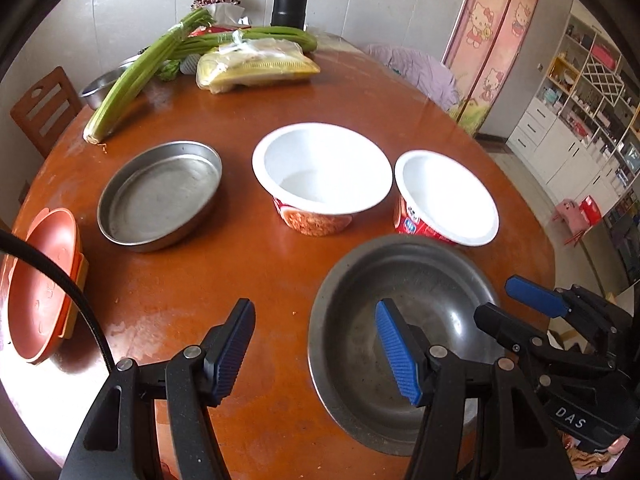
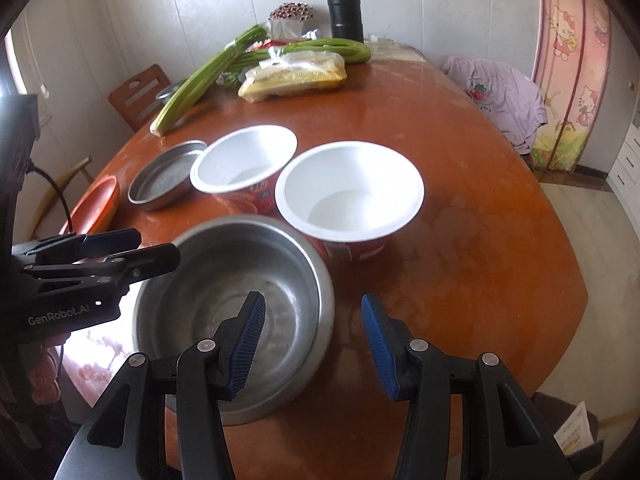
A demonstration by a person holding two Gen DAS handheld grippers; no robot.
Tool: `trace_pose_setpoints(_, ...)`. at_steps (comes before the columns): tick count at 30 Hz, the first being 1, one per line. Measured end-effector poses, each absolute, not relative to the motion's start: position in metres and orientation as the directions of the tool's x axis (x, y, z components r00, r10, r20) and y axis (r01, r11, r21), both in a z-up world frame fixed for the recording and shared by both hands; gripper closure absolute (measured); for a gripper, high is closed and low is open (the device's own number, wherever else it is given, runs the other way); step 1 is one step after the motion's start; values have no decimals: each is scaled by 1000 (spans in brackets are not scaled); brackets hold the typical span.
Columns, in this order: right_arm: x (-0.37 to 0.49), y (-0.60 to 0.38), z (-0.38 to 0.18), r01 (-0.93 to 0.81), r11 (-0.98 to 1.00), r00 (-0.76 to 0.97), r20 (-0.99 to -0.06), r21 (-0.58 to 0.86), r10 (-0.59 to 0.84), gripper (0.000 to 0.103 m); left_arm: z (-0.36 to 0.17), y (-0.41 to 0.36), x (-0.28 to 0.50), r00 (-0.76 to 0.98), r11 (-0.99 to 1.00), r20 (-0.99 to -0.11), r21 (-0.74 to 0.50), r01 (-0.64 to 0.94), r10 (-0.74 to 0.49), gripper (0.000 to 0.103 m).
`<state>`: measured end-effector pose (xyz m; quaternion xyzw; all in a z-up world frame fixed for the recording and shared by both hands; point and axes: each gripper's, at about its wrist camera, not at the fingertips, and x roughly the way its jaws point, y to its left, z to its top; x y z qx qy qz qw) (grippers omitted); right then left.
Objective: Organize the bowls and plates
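Tableware lies spread over a round brown table [image 1: 240, 264], none of it stacked yet. A deep steel bowl [image 1: 404, 320] sits lower centre in both wrist views, nearest the person. Behind it, mid-frame, stand two white paper bowls with red sides: the left paper bowl [image 1: 320, 168] and the right paper bowl [image 1: 446, 196], close together but whether touching cannot be told. A shallow steel plate [image 1: 160, 196] lies left of centre, and an orange plate [image 1: 40, 284] rests at the left table edge, seemingly atop a second one.

The left gripper [image 1: 316, 356] hovers with fingers spread and nothing between them; one finger shows over the steel bowl's near-left rim, the other over bare table. The right gripper [image 2: 312, 348] likewise has its fingers apart and empty, straddling the bowl's right rim, one finger over the interior, one outside.

Judgement: both grippers bracket the same bowl from opposite sides, consistent with a two-sided rim grasp for lifting it. The rim is thin and the metal smooth, so slipping or tilting is the likely risk.

Celery, a food packet and a black flask in the upper frame appear unrelated to the task.
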<state>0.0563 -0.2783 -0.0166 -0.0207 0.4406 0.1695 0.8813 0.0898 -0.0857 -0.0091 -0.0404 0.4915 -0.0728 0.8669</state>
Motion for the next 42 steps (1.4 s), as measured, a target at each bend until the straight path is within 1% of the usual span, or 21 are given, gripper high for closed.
trace_pose_setpoints(4,58,-275,-24,-324,939,544,-790,114,284,51,-16,-88,89,494,985,-852,-145,89,-170,41)
trace_pose_setpoints(6,57,-272,-27,-326,939,541,-793,110,280,55,-19,-89,88,485,982,-853,-162,100,-190,41)
trace_pose_setpoints(8,56,-269,-30,-342,932,528,-797,115,292,58,-21,-91,88,477,978,-855,-176,108,-206,52)
trace_pose_setpoints(10,56,-265,-30,-351,929,525,-798,113,295,58,-23,-93,87,467,975,-856,-190,117,-223,58)
trace_pose_setpoints(11,55,-263,-30,-359,927,522,-798,113,299,58,-23,-93,87,468,976,-856,-184,116,-217,59)
trace_pose_setpoints(16,52,-260,-28,-362,926,522,-799,107,297,58,-20,-89,80,463,973,-856,-197,120,-231,60)
trace_pose_setpoints(25,39,-249,-23,-407,905,497,-802,121,331,56,-12,-77,55,467,976,-857,-192,103,-218,60)
trace_pose_setpoints(42,45,-234,-30,-422,891,451,-814,168,367,57,-18,-57,58,454,974,-862,-214,79,-226,60)
